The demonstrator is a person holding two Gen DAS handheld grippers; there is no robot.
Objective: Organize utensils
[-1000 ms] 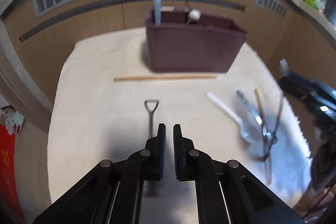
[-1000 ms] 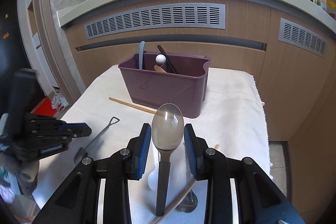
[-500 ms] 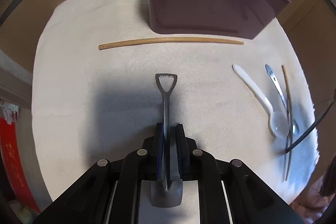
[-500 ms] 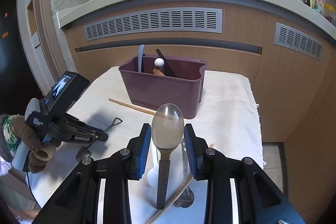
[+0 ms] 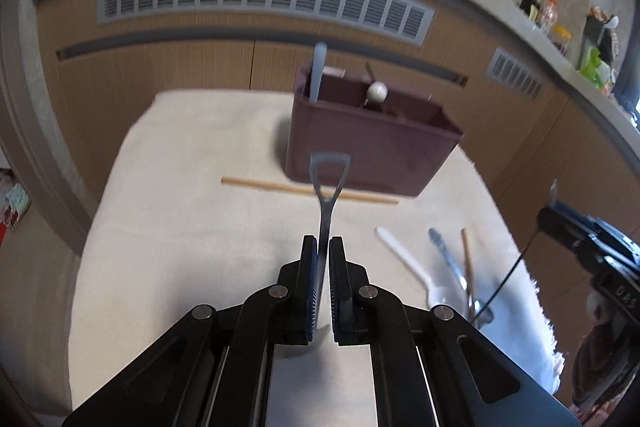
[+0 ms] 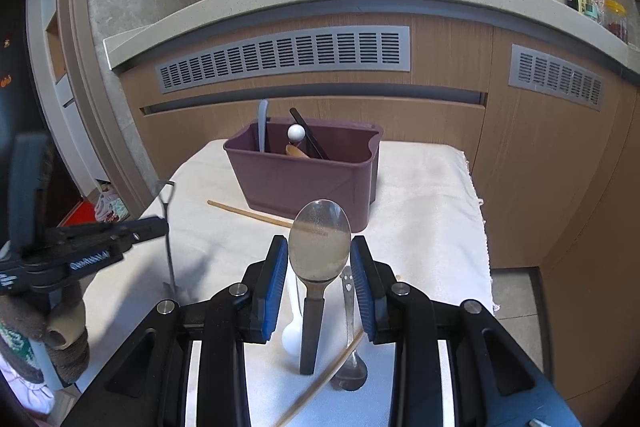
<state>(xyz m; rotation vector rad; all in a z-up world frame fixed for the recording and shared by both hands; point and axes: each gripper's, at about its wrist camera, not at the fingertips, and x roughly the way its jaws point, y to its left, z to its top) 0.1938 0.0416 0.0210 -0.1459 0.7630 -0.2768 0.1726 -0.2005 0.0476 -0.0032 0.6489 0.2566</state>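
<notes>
The left gripper (image 5: 323,247) pinches a shovel-shaped spoon (image 5: 327,195), now lifted off the white cloth (image 5: 180,227), its looped handle pointing away toward the purple caddy (image 5: 372,151). The right gripper (image 6: 319,255), unmoved, clamps a large metal spoon (image 6: 319,247), bowl forward. Lettering on the left tool is blurred.
</notes>
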